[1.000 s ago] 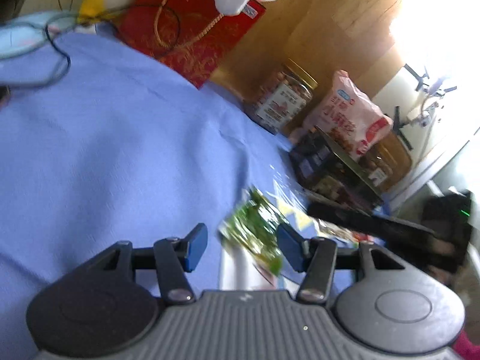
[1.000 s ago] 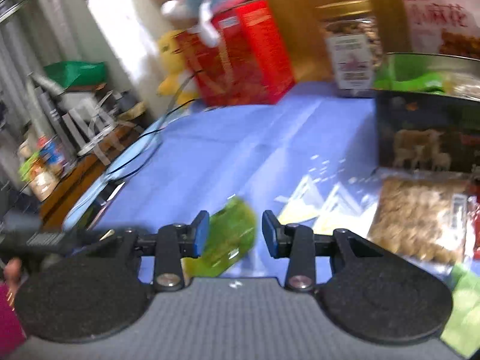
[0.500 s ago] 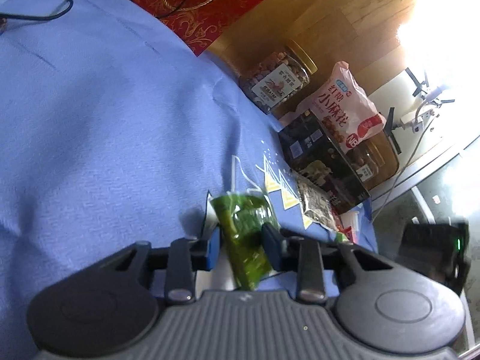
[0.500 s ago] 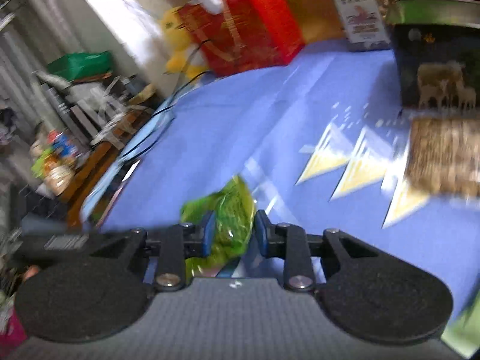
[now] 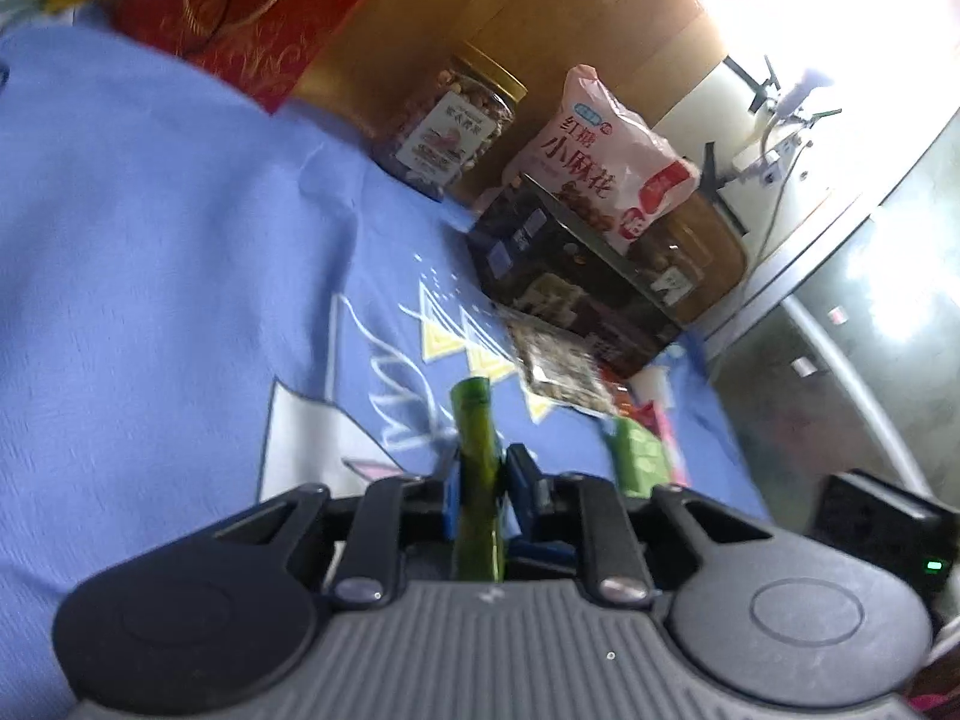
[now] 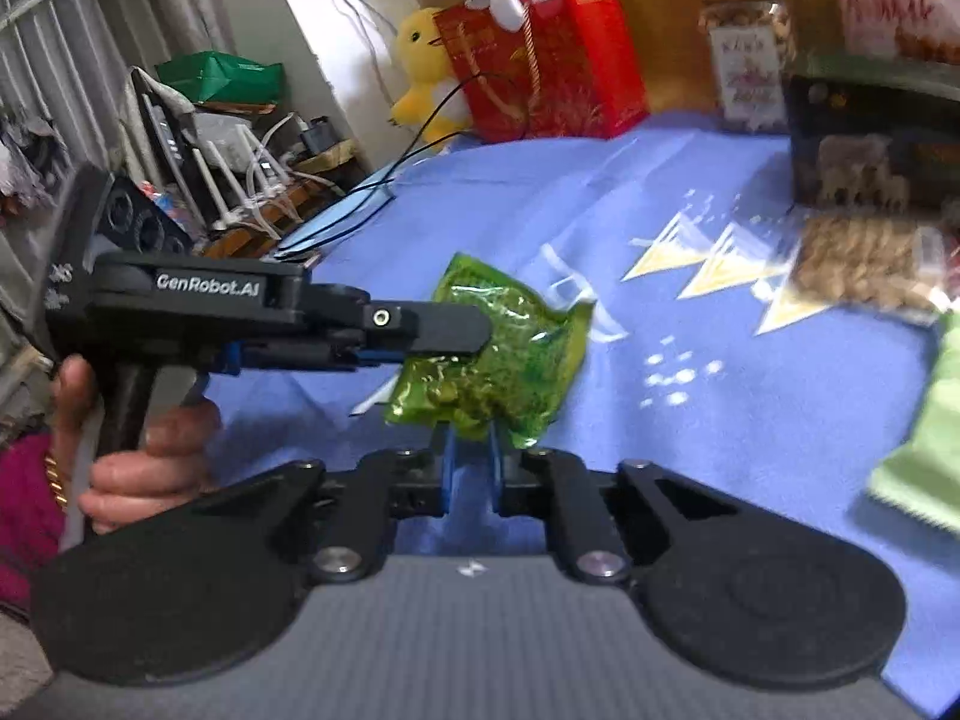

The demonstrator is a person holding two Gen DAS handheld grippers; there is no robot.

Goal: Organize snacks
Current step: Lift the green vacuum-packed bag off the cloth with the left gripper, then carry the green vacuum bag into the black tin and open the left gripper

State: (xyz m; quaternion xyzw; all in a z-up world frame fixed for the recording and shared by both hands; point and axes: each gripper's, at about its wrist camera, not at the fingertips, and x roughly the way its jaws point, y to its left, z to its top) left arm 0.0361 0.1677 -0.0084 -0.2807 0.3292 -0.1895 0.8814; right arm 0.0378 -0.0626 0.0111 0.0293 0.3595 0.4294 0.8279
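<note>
A green see-through snack packet (image 6: 510, 354) hangs over the blue cloth (image 6: 690, 180), held by both grippers. My right gripper (image 6: 471, 450) pinches its lower edge, jaws closing with the packet between the blue pads. My left gripper (image 6: 474, 336) comes in from the left, a hand (image 6: 144, 450) on its grip, and clamps the packet's left side. In the left wrist view the packet (image 5: 474, 438) stands edge-on between the left gripper's (image 5: 483, 474) closing pads.
A dark box (image 5: 570, 276), a nut jar (image 5: 450, 126) and a pink snack bag (image 5: 606, 150) stand along the far edge. A clear nut packet (image 6: 864, 258) and a light green packet (image 6: 924, 462) lie at the right. A red gift bag (image 6: 540, 60) stands behind.
Both grippers have shut on the green packet, which lay loose between open jaws a second ago. It is now lifted and turned, edge-on to the left camera.
</note>
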